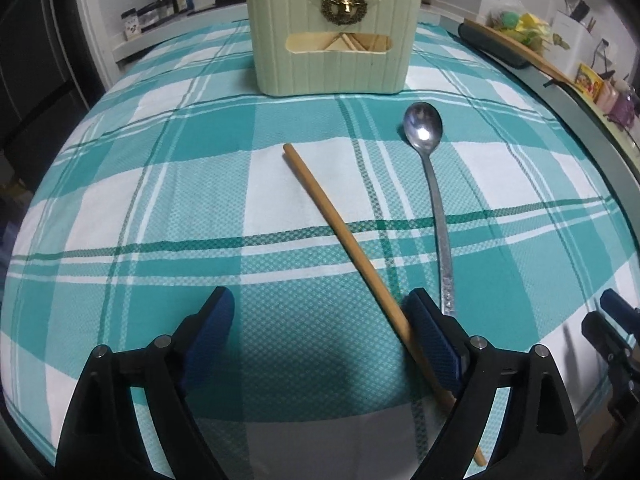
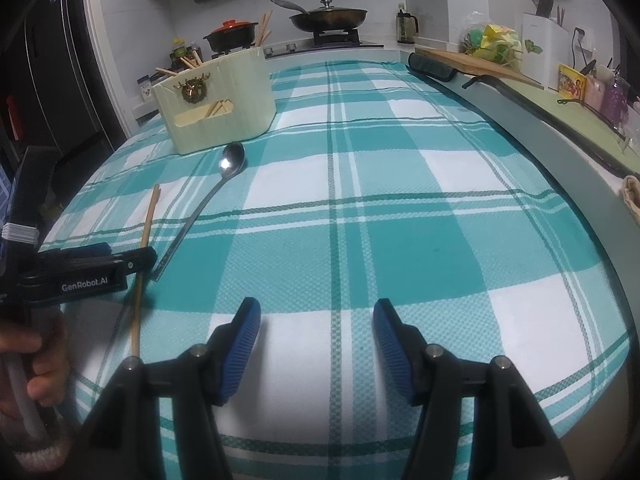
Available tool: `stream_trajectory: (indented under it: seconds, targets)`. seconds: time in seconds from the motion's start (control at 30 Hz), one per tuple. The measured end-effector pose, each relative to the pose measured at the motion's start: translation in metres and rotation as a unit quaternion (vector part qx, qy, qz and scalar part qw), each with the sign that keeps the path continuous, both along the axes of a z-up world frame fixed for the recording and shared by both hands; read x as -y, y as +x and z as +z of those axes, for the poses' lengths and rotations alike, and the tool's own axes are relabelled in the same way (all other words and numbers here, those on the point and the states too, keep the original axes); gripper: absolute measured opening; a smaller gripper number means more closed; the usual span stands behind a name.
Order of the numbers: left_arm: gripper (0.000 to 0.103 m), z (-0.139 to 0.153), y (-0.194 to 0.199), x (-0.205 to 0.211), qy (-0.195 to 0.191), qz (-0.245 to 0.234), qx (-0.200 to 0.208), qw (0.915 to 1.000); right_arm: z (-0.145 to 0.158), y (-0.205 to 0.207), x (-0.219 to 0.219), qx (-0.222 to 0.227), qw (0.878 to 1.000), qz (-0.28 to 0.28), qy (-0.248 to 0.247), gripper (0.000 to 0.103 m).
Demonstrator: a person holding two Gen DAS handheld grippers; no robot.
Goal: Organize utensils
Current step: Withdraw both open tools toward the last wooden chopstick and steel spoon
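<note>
A wooden chopstick (image 1: 340, 236) lies slantwise on the teal plaid cloth (image 1: 160, 208). Its near part runs along the inner face of the right finger (image 1: 434, 336) of my left gripper (image 1: 320, 312), which is open low over the cloth. A metal spoon (image 1: 434, 184) lies just right of the chopstick, bowl toward a cream utensil holder (image 1: 332, 36) with several chopsticks in it. My right gripper (image 2: 316, 332) is open and empty over bare cloth. In the right wrist view, the left gripper (image 2: 120, 262), chopstick (image 2: 144, 248), spoon (image 2: 208, 200) and holder (image 2: 218, 100) show at the left.
A stove with a lidded pan (image 2: 328, 16) and a red-lidded pot (image 2: 232, 32) stands behind the table. A cutting board (image 2: 472, 60) and cluttered counter run along the right. The table edge (image 2: 560, 152) curves at the right.
</note>
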State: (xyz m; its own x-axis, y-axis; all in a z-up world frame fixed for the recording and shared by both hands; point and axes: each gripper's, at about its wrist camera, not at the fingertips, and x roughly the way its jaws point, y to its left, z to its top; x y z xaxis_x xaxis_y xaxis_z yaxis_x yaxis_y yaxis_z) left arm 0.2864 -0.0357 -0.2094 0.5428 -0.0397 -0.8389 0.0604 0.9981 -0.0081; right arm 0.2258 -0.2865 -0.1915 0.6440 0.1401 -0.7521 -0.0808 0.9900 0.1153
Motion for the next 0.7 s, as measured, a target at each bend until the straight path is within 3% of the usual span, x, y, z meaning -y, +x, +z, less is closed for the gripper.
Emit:
stream_trajectory:
  seconds: [0.27, 0.47, 0.7]
  targets:
    - [0.091, 0.003, -0.004, -0.034, -0.028, 0.018, -0.014, 0.9994, -0.001, 0.018, -0.015, -0.015, 1.000, 0.020, 0.003, 0.060]
    - [0.091, 0.002, -0.004, -0.047, -0.026, 0.037, -0.019, 0.9988, 0.001, 0.064, -0.051, -0.037, 0.997, 0.056, 0.039, 0.060]
    - [0.090, 0.005, -0.009, -0.058, -0.030, 0.044, -0.020, 0.9984, -0.004, 0.111, -0.114, -0.055, 0.992, 0.116, -0.008, 0.060]
